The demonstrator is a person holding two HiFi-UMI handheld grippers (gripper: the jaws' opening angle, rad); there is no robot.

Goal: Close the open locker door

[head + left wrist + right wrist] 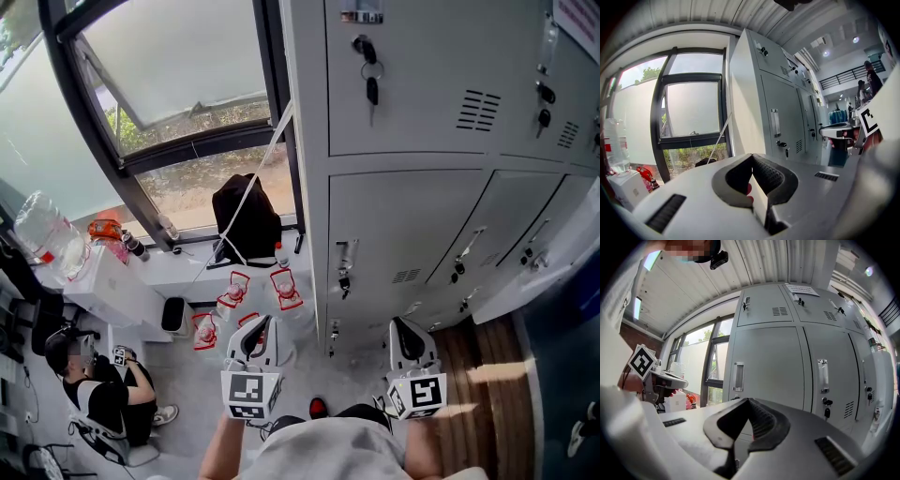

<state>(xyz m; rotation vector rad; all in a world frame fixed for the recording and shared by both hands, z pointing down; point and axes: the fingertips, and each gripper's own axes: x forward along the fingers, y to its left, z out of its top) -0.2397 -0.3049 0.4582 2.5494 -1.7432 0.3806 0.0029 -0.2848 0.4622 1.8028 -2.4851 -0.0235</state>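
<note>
Seen from the head view, the grey metal locker bank (412, 94) fills 12 to 3 o'clock. The dark-framed glass window (169, 56) stands to its left, at 10 to 11 o'clock. The black fabric bag (246, 217) sits at the foot of this window, near the centre. The small clear plastic bottles (286, 286) stand just before the bag. A seated person (103, 394) is at 8 o'clock.

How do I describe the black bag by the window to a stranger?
Find the grey lockers; the window is just left of them. At its bottom corner nearest the lockers sits the black bag, dark and bulky, unlike the small red-labelled bottles nearby.
</note>
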